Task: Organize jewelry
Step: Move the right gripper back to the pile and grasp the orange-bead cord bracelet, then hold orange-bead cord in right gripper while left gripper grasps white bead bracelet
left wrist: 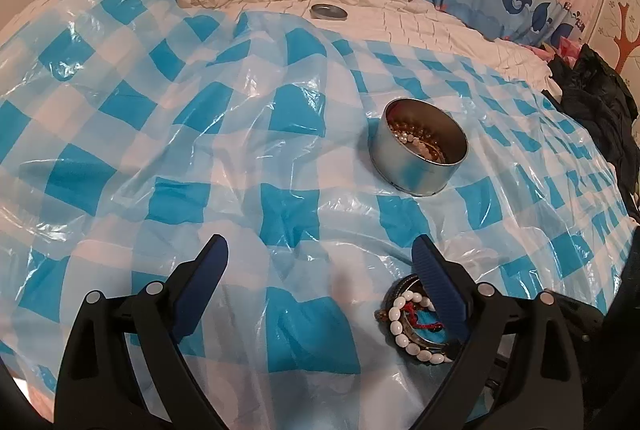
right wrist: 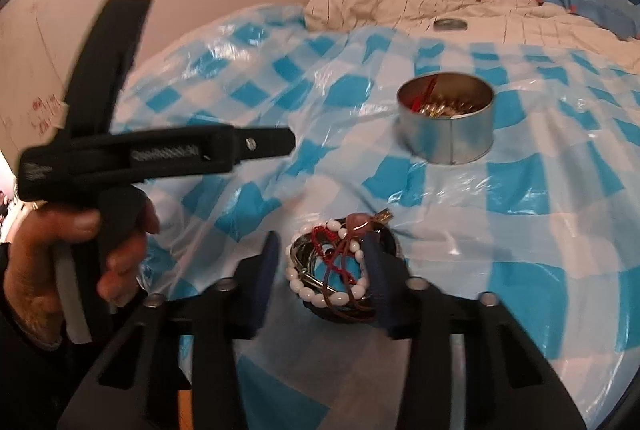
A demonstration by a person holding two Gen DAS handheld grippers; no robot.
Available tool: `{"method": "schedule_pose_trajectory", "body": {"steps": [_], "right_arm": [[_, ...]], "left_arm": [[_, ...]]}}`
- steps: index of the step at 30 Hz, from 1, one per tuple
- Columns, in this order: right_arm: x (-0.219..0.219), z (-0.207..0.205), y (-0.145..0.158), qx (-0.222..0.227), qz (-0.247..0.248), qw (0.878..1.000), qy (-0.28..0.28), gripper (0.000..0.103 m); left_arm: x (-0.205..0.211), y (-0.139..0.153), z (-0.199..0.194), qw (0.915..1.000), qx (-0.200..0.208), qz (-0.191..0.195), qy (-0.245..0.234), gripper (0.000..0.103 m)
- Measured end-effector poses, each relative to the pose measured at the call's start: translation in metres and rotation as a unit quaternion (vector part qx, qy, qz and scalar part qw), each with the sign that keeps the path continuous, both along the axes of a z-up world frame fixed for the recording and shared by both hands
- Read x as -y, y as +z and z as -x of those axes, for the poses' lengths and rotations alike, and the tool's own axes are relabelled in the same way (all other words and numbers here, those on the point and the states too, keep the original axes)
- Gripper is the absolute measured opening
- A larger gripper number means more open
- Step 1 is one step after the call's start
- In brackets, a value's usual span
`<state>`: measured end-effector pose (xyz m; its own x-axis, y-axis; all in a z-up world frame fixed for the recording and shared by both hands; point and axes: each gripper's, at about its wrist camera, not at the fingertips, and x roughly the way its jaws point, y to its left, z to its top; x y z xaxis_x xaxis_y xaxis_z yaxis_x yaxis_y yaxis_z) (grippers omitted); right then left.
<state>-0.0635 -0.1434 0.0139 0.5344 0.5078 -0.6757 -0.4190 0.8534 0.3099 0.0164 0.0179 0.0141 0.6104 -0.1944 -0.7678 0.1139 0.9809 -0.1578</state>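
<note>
jewelry pile (right wrist: 340, 270), white bead bracelet on top, lies lower centre on checked plastic sheet (right wrist: 520, 230). right gripper (right wrist: 320, 262) angled down, part closed astride it; grip unclear, view blurred. left gripper (left wrist: 320, 262) wide open, empty. tin (right wrist: 446, 119) upper right holds beads. lid (right wrist: 450, 24) far back.

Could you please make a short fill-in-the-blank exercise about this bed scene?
1. The round tin stands on a blue and white ____ plastic sheet.
2. The tin's lid lies on the ____ quilt.
3. The beads of the bracelet are ____.
4. The left gripper is ____.

Missing words: checked; white; white; open
</note>
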Motion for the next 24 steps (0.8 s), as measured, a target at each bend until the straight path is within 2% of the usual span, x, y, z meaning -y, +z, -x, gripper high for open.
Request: {"method": "schedule_pose_trajectory", "body": {"steps": [3, 6, 8, 9, 10, 14, 19, 24], "right_arm": [[-0.003, -0.008, -0.006, -0.012, 0.004, 1.0, -0.002, 0.032], [-0.004, -0.018, -0.014, -0.031, 0.01, 0.999, -0.009, 0.022], [-0.003, -0.021, -0.019, -0.041, 0.013, 0.999, -0.011, 0.009], [-0.003, -0.022, -0.021, -0.045, 0.014, 0.999, -0.013, 0.008], [-0.003, -0.022, -0.021, -0.047, 0.011, 0.999, -0.013, 0.003], [0.01, -0.023, -0.018, -0.053, -0.039, 0.998, -0.02, 0.003], [0.037, -0.022, -0.007, -0.049, -0.135, 0.989, -0.034, 0.003], [0.053, -0.023, 0.001, -0.037, -0.187, 0.98, -0.049, 0.003]], "left_arm": [[-0.004, 0.0, 0.002, 1.0, 0.001, 0.002, 0.001, 0.089], [-0.005, 0.001, 0.004, 1.0, 0.002, 0.002, 0.0, 0.089], [-0.006, 0.001, 0.004, 1.0, 0.003, 0.003, 0.0, 0.089], [-0.006, 0.002, 0.005, 1.0, 0.004, 0.004, 0.0, 0.089], [-0.006, 0.002, 0.005, 1.0, 0.004, 0.003, -0.001, 0.089], [-0.005, 0.002, 0.005, 1.0, 0.004, 0.002, -0.003, 0.089], [-0.005, 0.002, 0.005, 1.0, 0.002, -0.001, -0.003, 0.089], [-0.004, 0.0, 0.005, 1.0, -0.001, -0.005, -0.006, 0.089]]}}
